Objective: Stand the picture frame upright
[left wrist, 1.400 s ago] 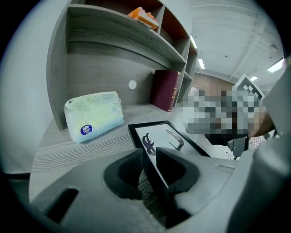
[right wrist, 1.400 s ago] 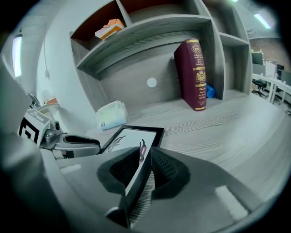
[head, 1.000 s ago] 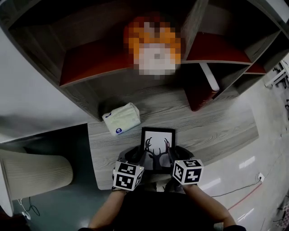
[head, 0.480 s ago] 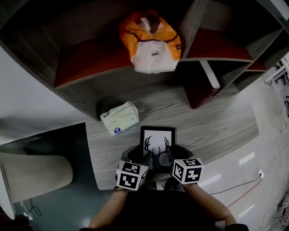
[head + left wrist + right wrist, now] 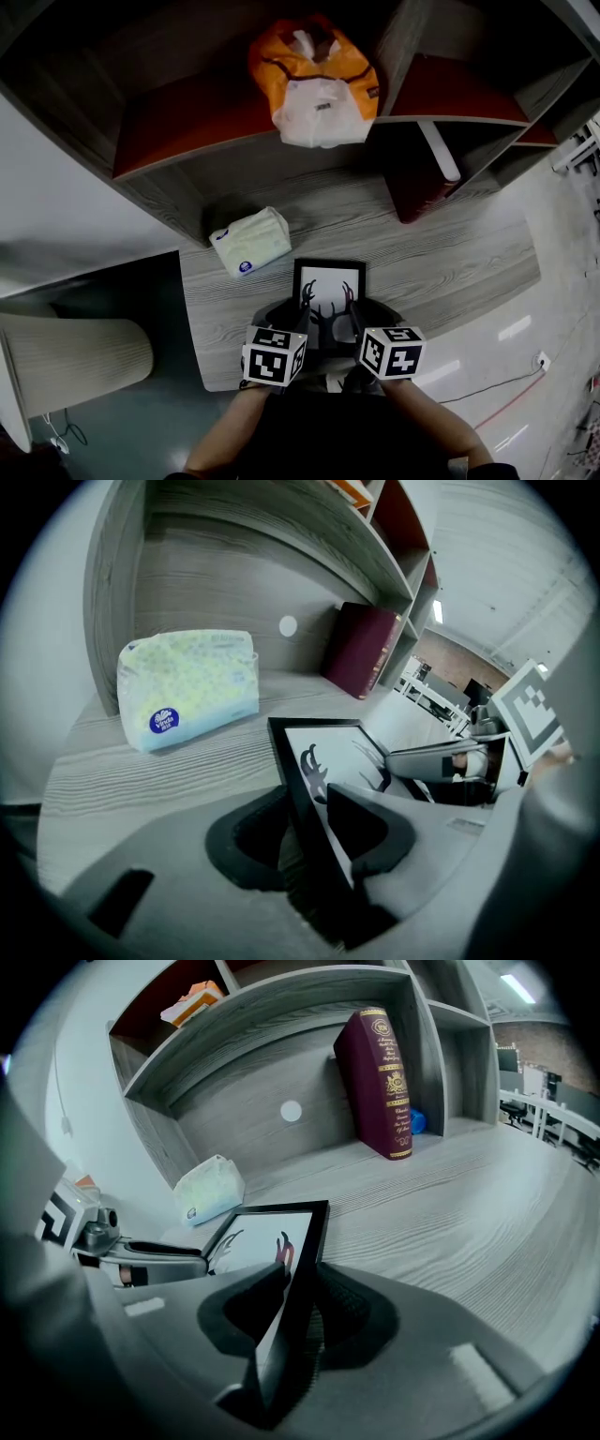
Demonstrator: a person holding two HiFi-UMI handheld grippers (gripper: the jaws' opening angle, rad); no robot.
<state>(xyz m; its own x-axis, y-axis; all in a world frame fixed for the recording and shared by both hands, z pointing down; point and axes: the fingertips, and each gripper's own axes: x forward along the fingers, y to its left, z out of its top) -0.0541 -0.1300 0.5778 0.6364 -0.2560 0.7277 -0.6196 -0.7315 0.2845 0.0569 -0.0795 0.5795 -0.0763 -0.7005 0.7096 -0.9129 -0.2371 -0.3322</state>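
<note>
Grey wood-grain tabletop (image 5: pixel 450 262) under open shelving (image 5: pixel 187 141). The picture frame (image 5: pixel 328 279) lies near the front edge. The left tool (image 5: pixel 314 822) and right tool (image 5: pixel 298 1302) have just closed on its side rails and clamp them. Standing it upright appears still to do. Its back and any prop are hidden, and its tilt is unclear.

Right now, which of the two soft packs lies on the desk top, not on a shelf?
The pale tissue pack with the round blue label, left of the picture frame. The orange and white bag sits higher, on a shelf.
</note>
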